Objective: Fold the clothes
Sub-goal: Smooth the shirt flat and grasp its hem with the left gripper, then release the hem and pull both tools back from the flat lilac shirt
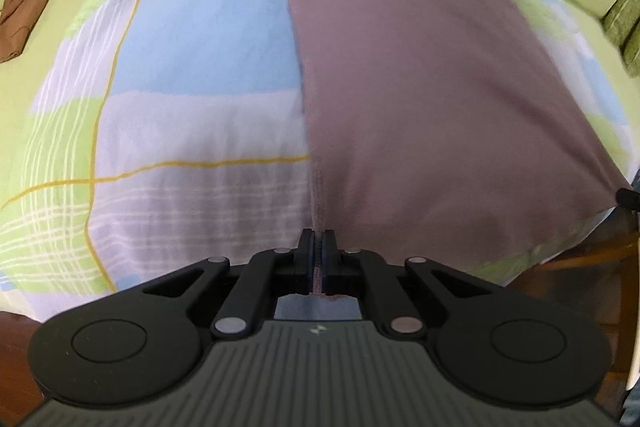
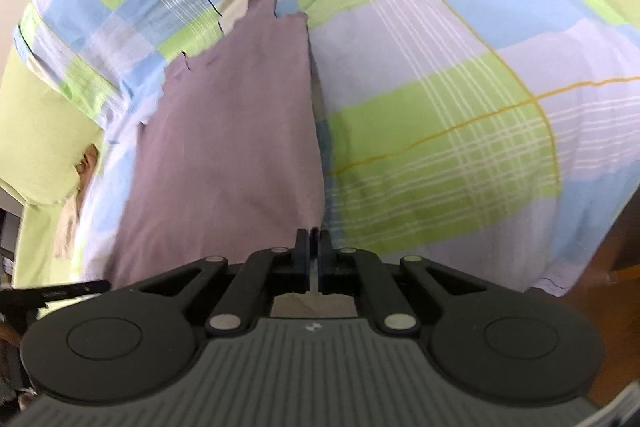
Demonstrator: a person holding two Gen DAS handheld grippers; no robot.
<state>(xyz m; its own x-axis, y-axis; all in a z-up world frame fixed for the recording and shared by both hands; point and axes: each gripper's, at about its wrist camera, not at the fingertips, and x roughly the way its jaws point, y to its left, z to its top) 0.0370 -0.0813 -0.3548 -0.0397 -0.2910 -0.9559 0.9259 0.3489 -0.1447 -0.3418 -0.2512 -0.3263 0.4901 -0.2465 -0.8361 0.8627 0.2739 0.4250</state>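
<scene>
Garment: mauve sleeveless top (image 1: pixel 420 87), spread flat on the checked bedcover (image 1: pixel 192 75), straps toward the top of both frames, hem nearest the cameras.
Place: fills centre-right of the left wrist view; centre-left of the right wrist view (image 2: pixel 232 155).
Left gripper (image 1: pixel 318 239): jaws closed on the hem corner at the garment's side seam; fabric runs through between the fingers and shows behind them.
Right gripper (image 2: pixel 314 237): jaws pressed together at the other hem corner; edge of cloth seems pinched, thin sliver only, hard to confirm.
Handling: judged light, limp, thin knit; no stiffness, will sag and drape between the two holds; not fragile; may slip out of a shallow pinch.
Where to hold: corners of hem or the strap ends; pinch deep, over the stitched seam, which gives more bite.
Stage: lies unfolded full length; both hem corners held; fits a lengthwise fold or a smoothing pull, cannot tell which.
Other: brown folded cloth (image 1: pixel 24 7) upper left of left view, well apart.
</scene>
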